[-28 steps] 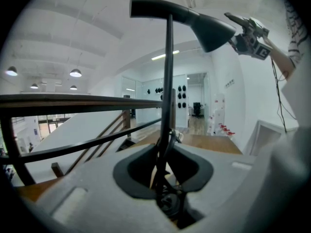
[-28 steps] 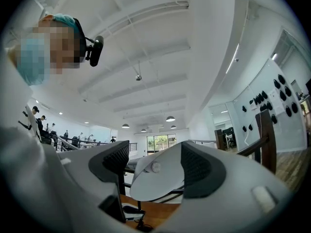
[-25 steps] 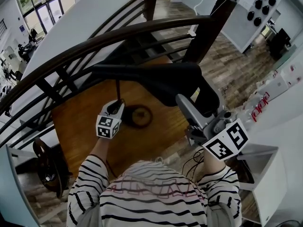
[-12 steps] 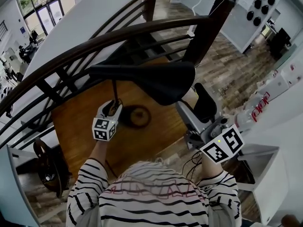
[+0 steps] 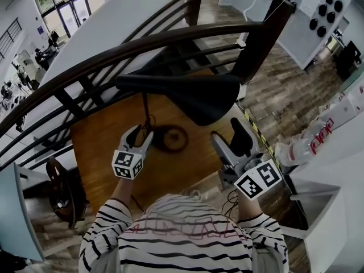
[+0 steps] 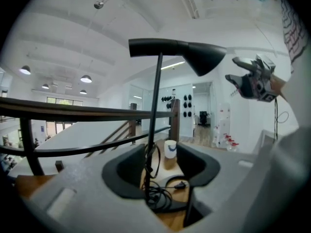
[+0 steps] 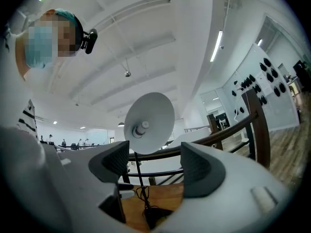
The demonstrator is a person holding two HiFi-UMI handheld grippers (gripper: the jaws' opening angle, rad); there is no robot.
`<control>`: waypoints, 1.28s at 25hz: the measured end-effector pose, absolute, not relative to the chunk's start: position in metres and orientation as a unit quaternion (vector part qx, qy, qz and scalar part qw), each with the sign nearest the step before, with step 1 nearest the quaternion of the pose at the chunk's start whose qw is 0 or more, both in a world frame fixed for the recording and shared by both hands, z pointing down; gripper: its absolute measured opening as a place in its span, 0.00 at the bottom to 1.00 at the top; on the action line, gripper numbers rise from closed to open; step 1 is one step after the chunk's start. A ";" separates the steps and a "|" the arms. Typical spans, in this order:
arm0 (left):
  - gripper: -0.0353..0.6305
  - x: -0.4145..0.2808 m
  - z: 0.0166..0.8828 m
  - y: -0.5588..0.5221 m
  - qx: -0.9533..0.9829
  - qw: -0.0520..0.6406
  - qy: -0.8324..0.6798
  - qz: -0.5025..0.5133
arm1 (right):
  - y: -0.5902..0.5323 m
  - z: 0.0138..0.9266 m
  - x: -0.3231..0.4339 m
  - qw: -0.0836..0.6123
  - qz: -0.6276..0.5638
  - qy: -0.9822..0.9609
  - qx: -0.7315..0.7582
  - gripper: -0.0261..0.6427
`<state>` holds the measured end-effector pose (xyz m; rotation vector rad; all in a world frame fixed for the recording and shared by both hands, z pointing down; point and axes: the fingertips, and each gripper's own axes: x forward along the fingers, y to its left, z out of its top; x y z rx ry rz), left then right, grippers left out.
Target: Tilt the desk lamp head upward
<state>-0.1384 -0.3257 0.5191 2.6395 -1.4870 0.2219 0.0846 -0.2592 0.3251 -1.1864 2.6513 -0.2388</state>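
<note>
black head [image 5: 193, 92] of a desk lamp, carried on a thin stem [image 6: 154, 110] above a wooden table [image 5: 102, 147] beside a stair rail [image 5: 114, 53]. task state: the head lies about level with the shade mouth facing down, so the upward tilt appears not yet made and the whole of it seems left to do. left tongs [image 5: 142, 134]: spread, set around the stem low down, with the stem nearer one pad; no pinch shows, and they look placed to steady the lamp. right tongs [image 5: 230, 141]: spread and empty, lower than the head and apart from it; their view looks up into the white inside of the shade and its bulb [image 7: 142, 128]. containers: one white cup [image 6: 170, 148] stands toward the far edge of the table, beyond the round base [image 5: 170, 138] and its coiled cord [image 6: 158, 195]; what it holds cannot be seen.
</note>
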 end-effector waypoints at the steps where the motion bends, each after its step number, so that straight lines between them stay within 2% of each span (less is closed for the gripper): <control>1: 0.35 -0.138 0.517 -0.321 0.867 0.052 -0.491 0.069 | -0.260 0.332 0.084 0.111 -0.082 0.904 -0.405 0.52; 17: 0.34 -0.141 0.484 -0.267 0.854 0.040 -0.517 0.039 | -0.264 0.407 0.044 0.058 -0.134 0.913 -0.381 0.37; 24: 0.24 -0.145 0.466 -0.247 0.857 0.037 -0.513 0.020 | -0.262 0.422 0.019 0.049 -0.158 0.916 -0.365 0.25; 32: 0.10 -0.150 0.456 -0.240 0.853 0.027 -0.521 0.018 | -0.266 0.444 0.008 0.036 -0.180 0.913 -0.364 0.06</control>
